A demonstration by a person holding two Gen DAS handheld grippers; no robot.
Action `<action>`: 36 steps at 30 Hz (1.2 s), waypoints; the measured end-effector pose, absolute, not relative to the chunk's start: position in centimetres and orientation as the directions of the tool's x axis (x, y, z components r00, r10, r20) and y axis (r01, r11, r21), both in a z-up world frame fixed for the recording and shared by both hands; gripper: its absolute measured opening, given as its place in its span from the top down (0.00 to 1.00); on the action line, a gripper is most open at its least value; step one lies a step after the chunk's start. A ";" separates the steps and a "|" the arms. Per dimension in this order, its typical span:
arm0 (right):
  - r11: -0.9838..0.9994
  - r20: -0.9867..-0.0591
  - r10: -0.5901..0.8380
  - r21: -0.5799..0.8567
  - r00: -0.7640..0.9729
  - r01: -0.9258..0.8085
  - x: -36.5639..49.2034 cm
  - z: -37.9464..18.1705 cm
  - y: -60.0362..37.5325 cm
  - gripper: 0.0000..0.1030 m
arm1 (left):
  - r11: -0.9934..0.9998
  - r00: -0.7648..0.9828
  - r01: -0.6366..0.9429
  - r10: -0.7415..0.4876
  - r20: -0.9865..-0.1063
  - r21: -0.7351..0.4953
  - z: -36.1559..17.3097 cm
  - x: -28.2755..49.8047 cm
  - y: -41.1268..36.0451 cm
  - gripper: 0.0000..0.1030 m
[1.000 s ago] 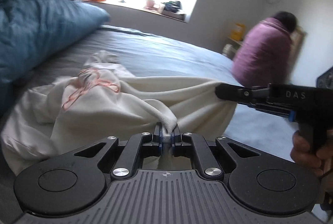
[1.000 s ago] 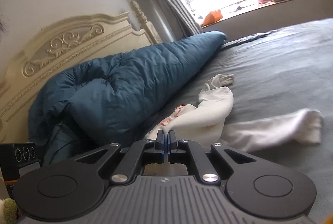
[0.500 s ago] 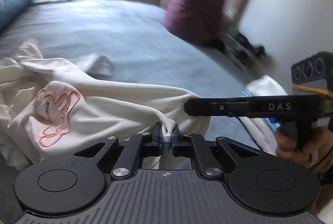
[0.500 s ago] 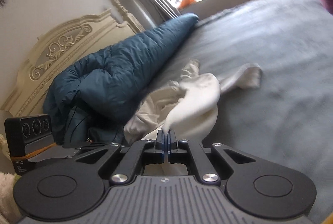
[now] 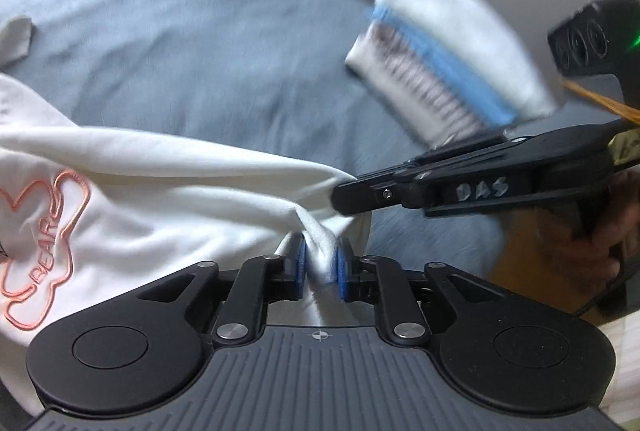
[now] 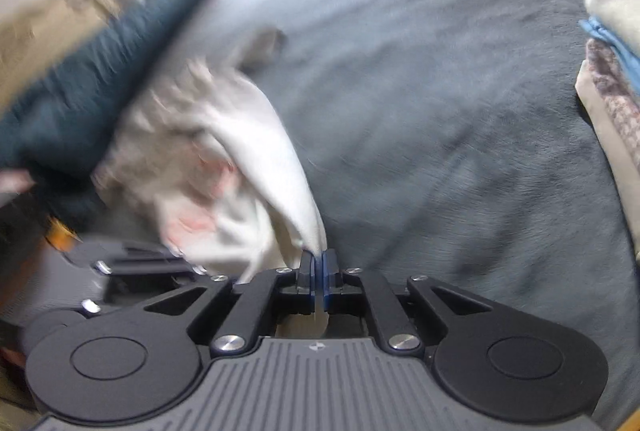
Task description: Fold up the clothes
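A wide grey-blue bed cover [image 5: 168, 43] carries everything. Across its left part, toward the crumpled dark teal duvet [image 6: 92, 79] at the headboard side, a cream-white cotton sweatshirt with an orange outline print [image 5: 132, 199] is spread, its long axis running from that bulk to a bunched hem at the near edge of the bed. There both tools meet it. A fold of the hem is seen between the blue pads of the left gripper [image 5: 321, 263], whose jaws have just been opening and stand narrowly apart around the cloth. The right gripper [image 5: 340, 197], just beside it, is closed tight on the neighbouring corner. Toward the right edge lies a stack of folded clothes, white over blue and patterned [image 5: 448, 59], well apart. Bare cover lies between, so nothing is judged to obstruct laying the garment flat.
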State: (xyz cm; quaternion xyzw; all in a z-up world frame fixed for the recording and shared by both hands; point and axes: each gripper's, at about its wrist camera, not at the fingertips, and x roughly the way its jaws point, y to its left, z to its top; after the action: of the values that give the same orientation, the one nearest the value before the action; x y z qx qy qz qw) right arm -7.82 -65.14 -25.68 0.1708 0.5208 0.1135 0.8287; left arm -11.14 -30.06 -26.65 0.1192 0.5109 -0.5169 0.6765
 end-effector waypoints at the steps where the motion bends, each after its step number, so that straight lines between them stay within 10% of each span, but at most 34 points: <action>1: 0.938 -0.853 0.326 0.346 0.407 -0.026 -7.4 -26.7 -64.9 0.89 | 0.451 -0.057 0.813 -0.567 -0.822 -0.368 -27.0 -10.7 -29.9 0.76; 7: 0.969 -0.893 0.226 0.245 0.389 0.000 -7.4 -26.7 -66.9 0.59 | 0.590 0.004 0.684 -0.590 -0.808 -0.428 -24.6 -6.3 -22.8 0.49; 17: 0.930 -0.738 0.364 0.259 0.568 -0.260 3.9 -23.4 -57.9 0.38 | 0.869 0.480 0.468 -0.400 -0.781 -0.158 -24.7 7.1 -10.7 0.42; 25: 0.853 -0.649 0.478 0.184 0.592 -0.488 18.5 -28.8 -39.5 0.23 | 0.855 0.410 0.499 -0.377 -0.831 -0.142 -31.4 13.6 -9.2 0.44; 33: 0.792 -0.803 0.389 0.041 0.451 -0.609 25.5 -34.9 -28.2 0.21 | 0.844 0.393 0.505 -0.409 -0.824 -0.178 -33.9 12.9 -7.2 0.60; 36: 0.800 -0.846 0.299 -0.031 0.442 -0.600 26.2 -36.8 -26.8 0.59 | 0.832 0.396 0.525 -0.424 -0.814 -0.179 -33.9 12.4 -6.9 0.61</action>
State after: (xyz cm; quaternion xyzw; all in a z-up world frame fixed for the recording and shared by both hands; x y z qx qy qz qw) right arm 26.23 -26.79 -36.81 -0.1656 0.4543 0.2698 0.8327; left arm 12.43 -6.90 -33.89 0.0535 0.4702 -0.2848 0.8337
